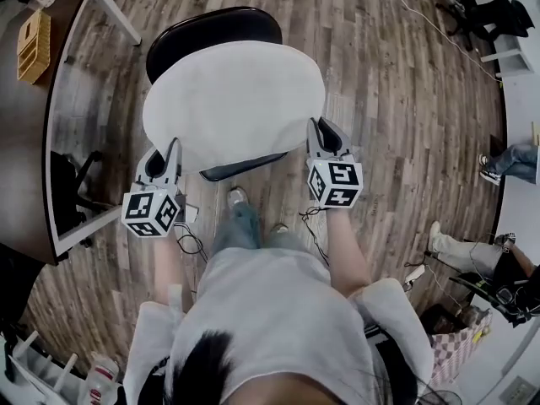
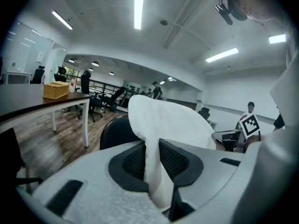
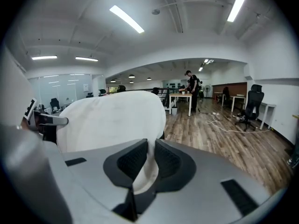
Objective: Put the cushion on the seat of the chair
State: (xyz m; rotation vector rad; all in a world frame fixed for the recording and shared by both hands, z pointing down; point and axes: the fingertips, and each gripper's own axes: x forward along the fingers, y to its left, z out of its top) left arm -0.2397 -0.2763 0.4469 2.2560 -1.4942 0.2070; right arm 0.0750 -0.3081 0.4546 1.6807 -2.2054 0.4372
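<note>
A round white cushion (image 1: 234,101) is held flat over a black chair (image 1: 213,29), covering most of its seat; only the chair's dark back and a front edge (image 1: 240,167) show. My left gripper (image 1: 166,160) is shut on the cushion's near left edge, and the white fabric (image 2: 152,160) stands pinched between its black pads. My right gripper (image 1: 325,139) is shut on the near right edge, with the cushion (image 3: 112,118) squeezed between its pads. Whether the cushion touches the seat is hidden.
A dark desk (image 1: 25,142) with white legs runs along the left, a wooden box (image 1: 34,45) on it. Cables (image 1: 190,241) lie on the wood floor by the person's feet. Seated people's legs (image 1: 468,256) and another chair (image 1: 498,15) are at the right.
</note>
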